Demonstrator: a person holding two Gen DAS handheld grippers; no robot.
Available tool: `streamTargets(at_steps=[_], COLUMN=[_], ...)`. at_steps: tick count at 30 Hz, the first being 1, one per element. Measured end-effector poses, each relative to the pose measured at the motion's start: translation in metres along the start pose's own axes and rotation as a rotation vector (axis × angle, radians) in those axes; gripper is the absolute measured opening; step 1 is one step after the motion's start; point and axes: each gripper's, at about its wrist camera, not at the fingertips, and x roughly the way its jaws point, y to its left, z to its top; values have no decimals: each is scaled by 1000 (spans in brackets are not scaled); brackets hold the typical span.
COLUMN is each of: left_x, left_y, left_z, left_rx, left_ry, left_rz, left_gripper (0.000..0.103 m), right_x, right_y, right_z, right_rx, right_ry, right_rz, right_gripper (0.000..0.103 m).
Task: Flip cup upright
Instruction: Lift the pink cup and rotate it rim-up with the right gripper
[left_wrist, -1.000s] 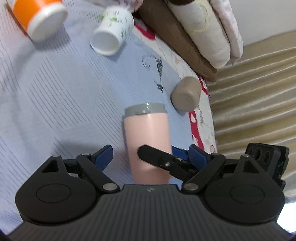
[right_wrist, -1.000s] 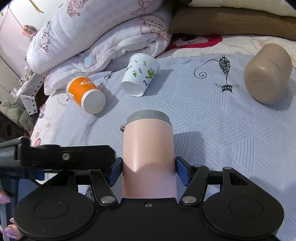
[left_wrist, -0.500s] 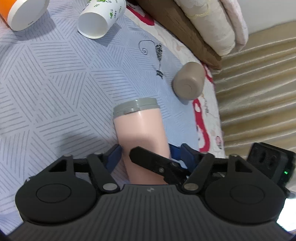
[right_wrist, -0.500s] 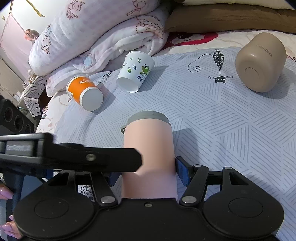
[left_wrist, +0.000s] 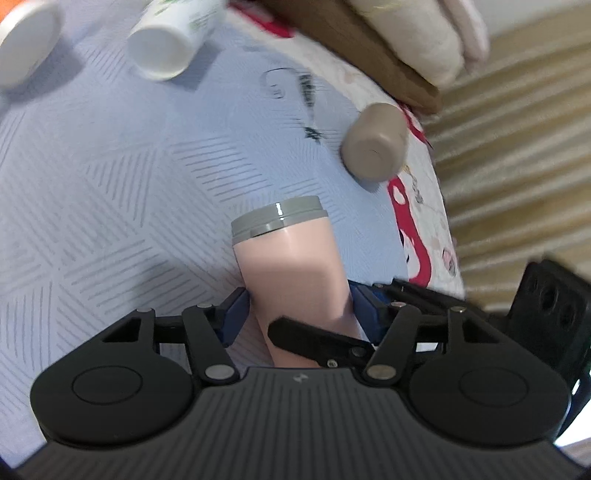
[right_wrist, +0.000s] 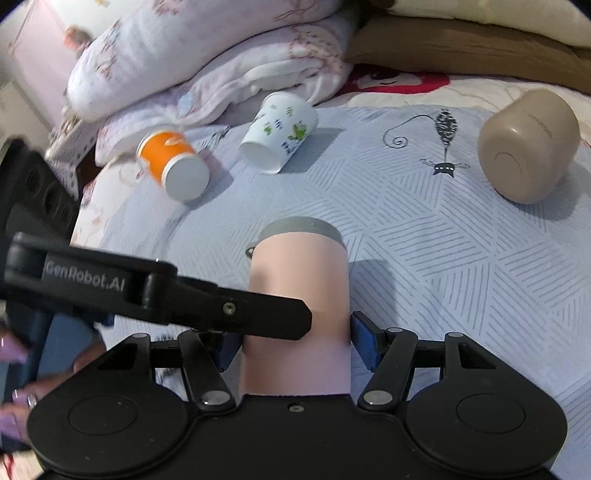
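A pink tumbler with a grey lid (right_wrist: 299, 306) lies on its side on the blue quilt (right_wrist: 424, 258), lid pointing away. My right gripper (right_wrist: 295, 343) is shut on its body, blue pads against both sides. My left gripper (left_wrist: 295, 306) is shut on the same tumbler (left_wrist: 291, 266) from another angle, and its black finger (right_wrist: 229, 308) crosses the tumbler in the right wrist view. The right gripper's finger (left_wrist: 317, 338) crosses the tumbler in the left wrist view.
A tan cup (right_wrist: 528, 146) lies on its side at the right. A white printed paper cup (right_wrist: 279, 133) and an orange paper cup (right_wrist: 173, 164) lie tipped near the folded pink bedding (right_wrist: 207, 62). A brown cushion (right_wrist: 461, 48) and beige curtain (left_wrist: 517, 147) lie beyond.
My left gripper has come further in over the tumbler and closed its pads onto it. Its finger reaches further across the right wrist view. The right gripper keeps its hold.
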Motion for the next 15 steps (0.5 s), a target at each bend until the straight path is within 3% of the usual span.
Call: streamTargets(at_steps=[3,15], left_x=[-6,-41], left_y=[-18,-37], left_z=[-8,-14], left_rx=[129,403], left_ry=[-42,-108], left_rz=[41,79], left_gripper=[60,52], right_x=[-2,-12], right_y=[-1,37], right_z=[-1,-7], right_rx=[-20,-300], right_ry=[14,-89], right_rz=[20,-59], right_gripper=[71,71])
